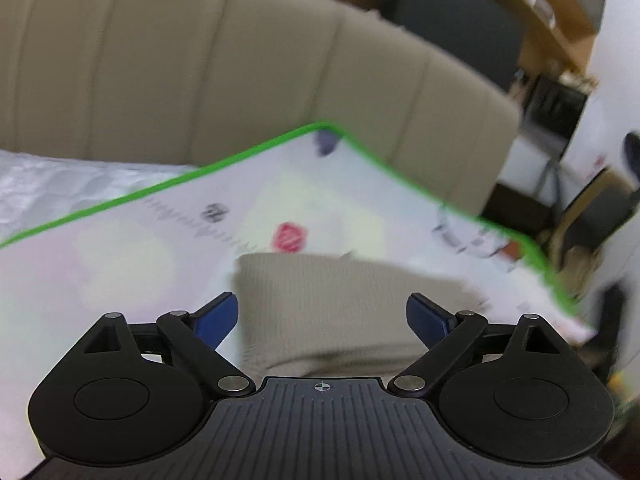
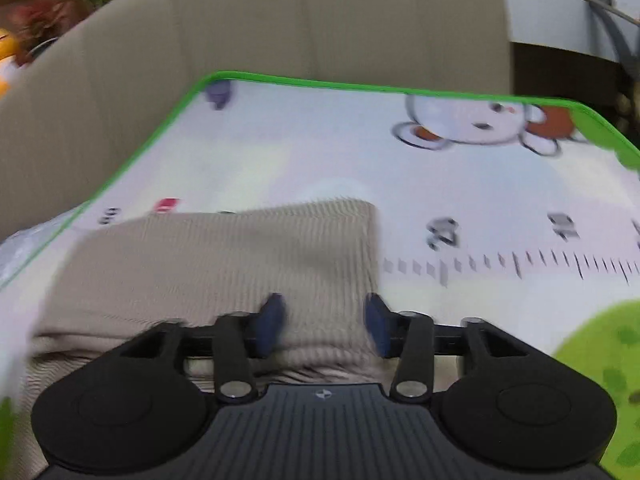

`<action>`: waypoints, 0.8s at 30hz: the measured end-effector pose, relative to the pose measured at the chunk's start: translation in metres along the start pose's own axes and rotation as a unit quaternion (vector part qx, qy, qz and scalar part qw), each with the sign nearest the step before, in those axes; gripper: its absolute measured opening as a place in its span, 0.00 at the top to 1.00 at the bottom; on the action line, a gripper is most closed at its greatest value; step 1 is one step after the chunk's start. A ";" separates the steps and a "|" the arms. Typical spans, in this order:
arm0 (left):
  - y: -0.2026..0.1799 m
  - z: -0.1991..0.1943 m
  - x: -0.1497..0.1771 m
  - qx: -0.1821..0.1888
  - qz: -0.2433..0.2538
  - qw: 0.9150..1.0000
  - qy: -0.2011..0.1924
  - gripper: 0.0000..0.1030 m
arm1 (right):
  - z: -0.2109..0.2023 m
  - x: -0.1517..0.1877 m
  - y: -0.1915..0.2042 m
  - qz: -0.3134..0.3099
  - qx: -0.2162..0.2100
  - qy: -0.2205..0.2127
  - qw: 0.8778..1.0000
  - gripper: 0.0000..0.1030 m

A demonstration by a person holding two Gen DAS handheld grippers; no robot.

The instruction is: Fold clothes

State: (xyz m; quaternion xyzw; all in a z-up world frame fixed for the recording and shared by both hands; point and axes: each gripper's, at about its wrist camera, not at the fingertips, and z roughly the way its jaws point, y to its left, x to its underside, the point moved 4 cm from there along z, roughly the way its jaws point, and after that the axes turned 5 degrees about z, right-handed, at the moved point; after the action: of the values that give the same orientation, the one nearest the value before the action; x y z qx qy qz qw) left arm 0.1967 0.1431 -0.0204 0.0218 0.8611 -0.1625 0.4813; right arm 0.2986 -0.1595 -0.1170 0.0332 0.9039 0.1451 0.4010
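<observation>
A beige ribbed garment lies folded into a flat rectangle on the green-edged play mat; both grippers' jaws stand spread, holding nothing.

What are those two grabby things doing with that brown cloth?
A person is folding clothes with a tool in each hand. A beige ribbed garment lies folded on a play mat with a green edge, next to a beige sofa. The left tool and right tool are both open above it, gripping nothing.
</observation>
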 end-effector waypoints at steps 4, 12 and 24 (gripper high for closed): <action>-0.017 0.036 0.005 0.003 0.035 0.999 0.016 0.08 | -0.008 -0.004 -0.003 0.002 -0.007 0.009 1.000 0.44; 0.005 0.073 0.036 -0.054 0.029 0.992 0.110 0.08 | -0.028 -0.058 0.049 -0.097 -0.039 -0.043 0.994 0.54; 0.084 0.041 0.011 -0.080 -0.112 0.987 0.087 0.06 | 0.096 -0.067 0.095 -0.146 -0.013 0.095 0.985 0.83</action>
State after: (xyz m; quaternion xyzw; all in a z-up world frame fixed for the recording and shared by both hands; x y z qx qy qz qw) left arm 0.2403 0.2090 -0.0714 -0.0999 0.9068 -0.1432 0.3838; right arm 0.4095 -0.0580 -0.1029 -0.1180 0.9310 0.0997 0.3307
